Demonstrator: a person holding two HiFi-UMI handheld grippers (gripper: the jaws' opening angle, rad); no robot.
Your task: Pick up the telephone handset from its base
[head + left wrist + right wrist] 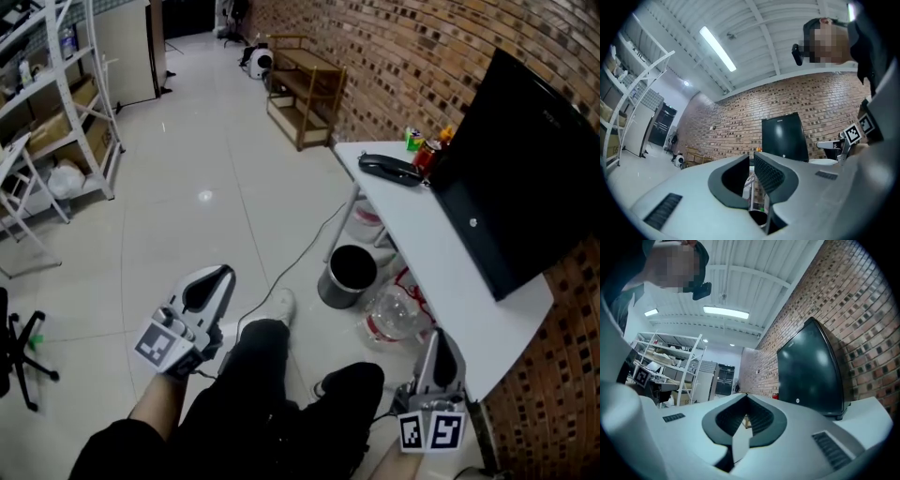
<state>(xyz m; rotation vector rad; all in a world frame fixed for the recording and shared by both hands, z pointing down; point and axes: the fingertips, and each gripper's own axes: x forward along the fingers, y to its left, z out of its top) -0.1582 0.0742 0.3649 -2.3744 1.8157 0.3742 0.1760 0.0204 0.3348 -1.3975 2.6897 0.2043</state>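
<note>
Handset point(389, 169): on the table's point(424, 236) far end
Left gripper point(221, 274): jaws closed, empty, well apart from the table
Right gripper point(440, 343): jaws closed, empty, by the table's near end

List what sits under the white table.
Under the table: a dark round bin, a clear plastic jug and a white container. The tabletop hides whatever lies further in.

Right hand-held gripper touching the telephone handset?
Apart. Head view: the right hand-held gripper is by the near end of the table, while the handset lies at its far end.
</note>
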